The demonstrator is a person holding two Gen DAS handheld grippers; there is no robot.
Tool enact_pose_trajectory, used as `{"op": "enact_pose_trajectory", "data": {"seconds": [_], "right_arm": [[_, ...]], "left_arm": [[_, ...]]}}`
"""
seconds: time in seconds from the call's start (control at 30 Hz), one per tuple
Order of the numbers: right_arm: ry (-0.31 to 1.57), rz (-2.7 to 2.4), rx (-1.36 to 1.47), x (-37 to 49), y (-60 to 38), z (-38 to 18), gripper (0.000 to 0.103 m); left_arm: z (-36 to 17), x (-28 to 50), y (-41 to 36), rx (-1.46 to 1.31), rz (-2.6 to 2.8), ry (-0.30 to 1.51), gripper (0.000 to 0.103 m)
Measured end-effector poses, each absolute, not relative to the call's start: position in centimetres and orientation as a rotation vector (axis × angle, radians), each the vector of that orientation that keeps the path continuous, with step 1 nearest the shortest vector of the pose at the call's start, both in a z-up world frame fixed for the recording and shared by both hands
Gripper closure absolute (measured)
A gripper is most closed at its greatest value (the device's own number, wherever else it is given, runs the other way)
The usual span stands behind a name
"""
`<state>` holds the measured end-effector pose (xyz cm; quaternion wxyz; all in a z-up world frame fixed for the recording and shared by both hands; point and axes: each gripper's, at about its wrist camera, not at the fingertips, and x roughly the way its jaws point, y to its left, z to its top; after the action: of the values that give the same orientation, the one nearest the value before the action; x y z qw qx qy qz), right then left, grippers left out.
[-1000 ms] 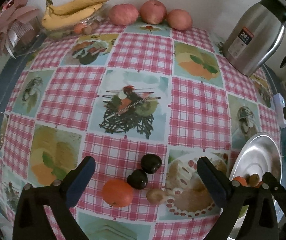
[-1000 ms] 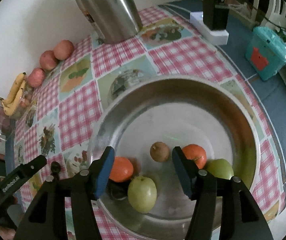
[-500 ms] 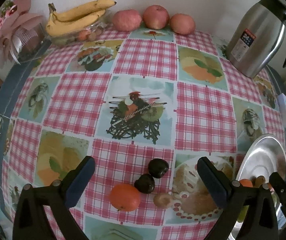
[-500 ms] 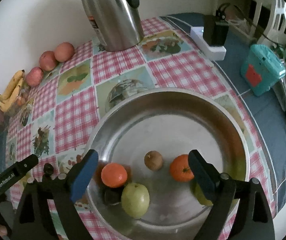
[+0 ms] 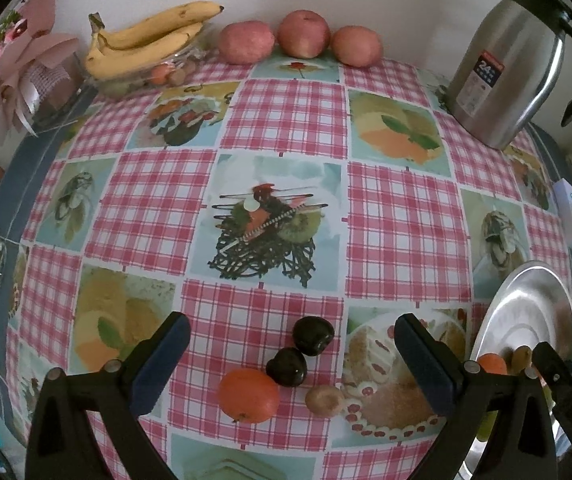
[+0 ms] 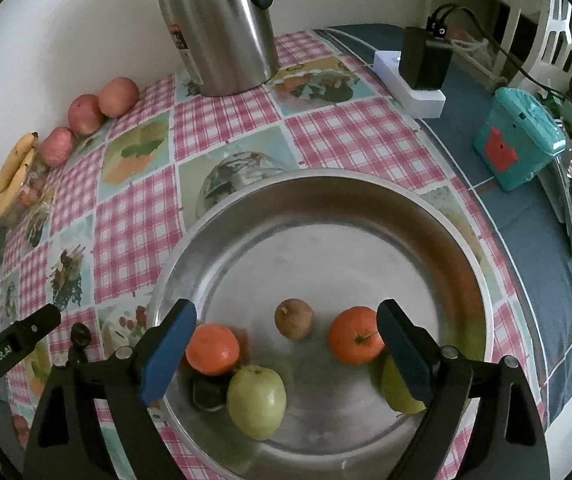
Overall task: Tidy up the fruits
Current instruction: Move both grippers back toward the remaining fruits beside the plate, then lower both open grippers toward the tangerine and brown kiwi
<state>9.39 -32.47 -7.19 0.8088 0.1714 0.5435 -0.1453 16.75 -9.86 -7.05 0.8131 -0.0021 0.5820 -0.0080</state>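
Steel bowl [image 6: 326, 200] fills the right wrist view. Right gripper [image 6: 286, 350] hangs over it, jaws spread wide, nothing pinched. Inside: two oranges [image 6: 212, 348] [image 6: 354, 334], brown round fruit [image 6: 294, 318] between them with stem nub tilted up-left, green apple [image 6: 257, 400] stem dimple up, a dark fruit [image 6: 207, 392] half hidden beside it, another green one [image 6: 396, 392] behind the right finger.

Left wrist view: left gripper [image 5: 290, 364] also spread, empty, above the checked tablecloth [image 5: 281, 116]. Between its fingers on the cloth: orange [image 5: 248, 395], two dark plums [image 5: 313, 335] [image 5: 286, 366] touching, small brown fruit [image 5: 325, 399]. All roundish, no clear long axis. Bananas [image 5: 153, 42] at the back lie lengthwise left-right, tips right, beside three red apples [image 5: 304, 34].
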Motion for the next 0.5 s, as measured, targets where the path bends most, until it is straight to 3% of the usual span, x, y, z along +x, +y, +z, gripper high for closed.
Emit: {"op": "enact_pose_trajectory", "data": {"seconds": [0.5], "right_arm": [[1.174,-0.272,0.370,9.5,-31.5,-6.9,0.011]], "left_arm": [[-4.8,16.7,-8.0,0.148,-0.027,1.183,0.000]]}}
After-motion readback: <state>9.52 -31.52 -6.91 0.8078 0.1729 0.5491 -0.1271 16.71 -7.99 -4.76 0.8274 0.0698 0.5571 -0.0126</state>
